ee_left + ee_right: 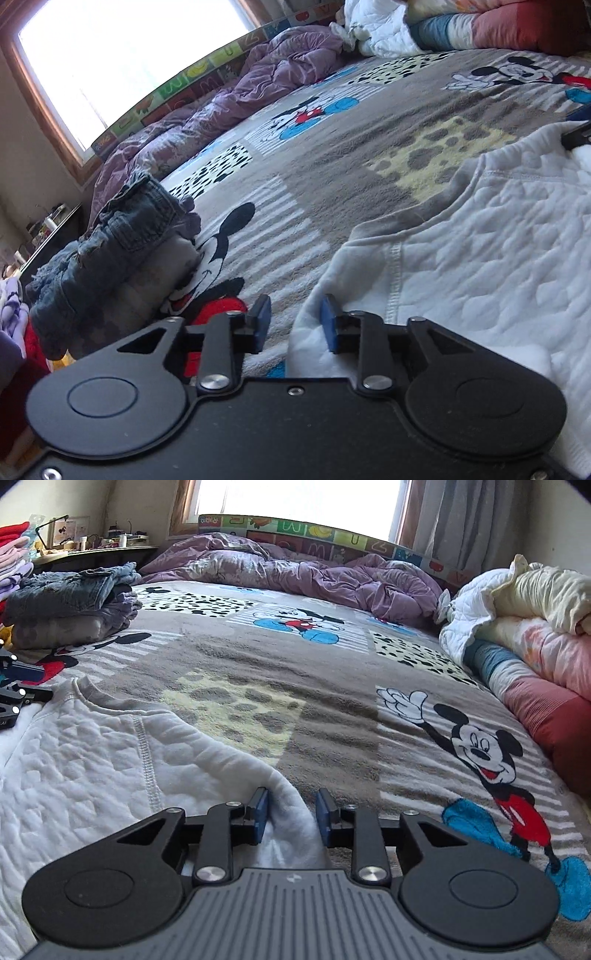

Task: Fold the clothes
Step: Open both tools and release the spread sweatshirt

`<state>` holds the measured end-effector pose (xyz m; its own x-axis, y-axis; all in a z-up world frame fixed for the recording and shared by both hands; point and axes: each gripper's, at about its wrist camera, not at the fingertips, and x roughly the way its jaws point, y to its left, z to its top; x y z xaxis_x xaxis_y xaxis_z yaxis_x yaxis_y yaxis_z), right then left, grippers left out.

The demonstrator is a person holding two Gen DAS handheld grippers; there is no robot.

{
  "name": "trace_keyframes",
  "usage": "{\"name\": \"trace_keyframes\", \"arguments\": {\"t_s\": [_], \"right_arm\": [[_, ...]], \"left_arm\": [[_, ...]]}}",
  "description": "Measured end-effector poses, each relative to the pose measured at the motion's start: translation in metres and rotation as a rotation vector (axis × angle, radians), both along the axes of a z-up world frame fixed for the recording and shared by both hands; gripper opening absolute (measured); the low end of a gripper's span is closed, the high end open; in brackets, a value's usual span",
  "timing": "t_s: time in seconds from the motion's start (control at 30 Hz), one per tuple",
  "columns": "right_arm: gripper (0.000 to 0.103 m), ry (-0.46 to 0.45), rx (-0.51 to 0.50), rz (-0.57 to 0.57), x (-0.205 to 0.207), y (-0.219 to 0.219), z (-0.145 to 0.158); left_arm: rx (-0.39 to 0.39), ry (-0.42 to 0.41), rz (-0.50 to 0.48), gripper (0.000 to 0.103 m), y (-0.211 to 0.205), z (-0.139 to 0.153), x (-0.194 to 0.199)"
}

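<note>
A white quilted sweatshirt (480,251) lies flat on the Mickey Mouse blanket (332,166), neckline away from me. My left gripper (295,326) is open at the garment's left corner, its right pad on the white cloth, its left pad over the blanket. In the right wrist view the sweatshirt (85,768) fills the lower left. My right gripper (291,818) is open with the garment's right corner edge between its blue pads. The left gripper (16,690) shows at the far left edge.
A stack of folded clothes topped with jeans (110,251) sits on the left of the bed (74,602). A crumpled purple duvet (295,576) lies along the far side under the window. Rolled quilts and pillows (524,635) line the right side.
</note>
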<state>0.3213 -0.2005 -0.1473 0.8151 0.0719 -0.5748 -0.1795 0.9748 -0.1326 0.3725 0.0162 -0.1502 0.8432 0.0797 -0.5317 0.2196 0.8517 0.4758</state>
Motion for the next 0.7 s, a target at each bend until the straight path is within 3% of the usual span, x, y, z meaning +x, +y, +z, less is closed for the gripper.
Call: {"name": "trace_keyframes", "arguments": {"t_s": [0.17,0.3,0.43,0.53,0.7], "right_arm": [[0.051,0.017,0.04,-0.046,0.004,-0.01,-0.004],[0.063,0.053,0.194,-0.108,0.009,-0.036,-0.005],[0.064,0.02,0.41,-0.173,0.002,-0.067,0.003],[0.064,-0.026,0.54,-0.22,-0.009,-0.09,0.012],[0.064,-0.032,0.672,-0.276,-0.029,-0.125,0.013]], "left_arm": [[-0.006,0.025,0.097,0.067,0.003,0.0,0.014],[-0.035,0.055,0.142,0.081,0.01,0.003,0.023],[-0.127,0.066,0.181,0.082,0.025,0.017,0.02],[-0.155,0.02,0.211,0.082,0.033,0.032,0.009],[-0.174,-0.062,0.255,0.082,0.047,0.056,-0.013]]}}
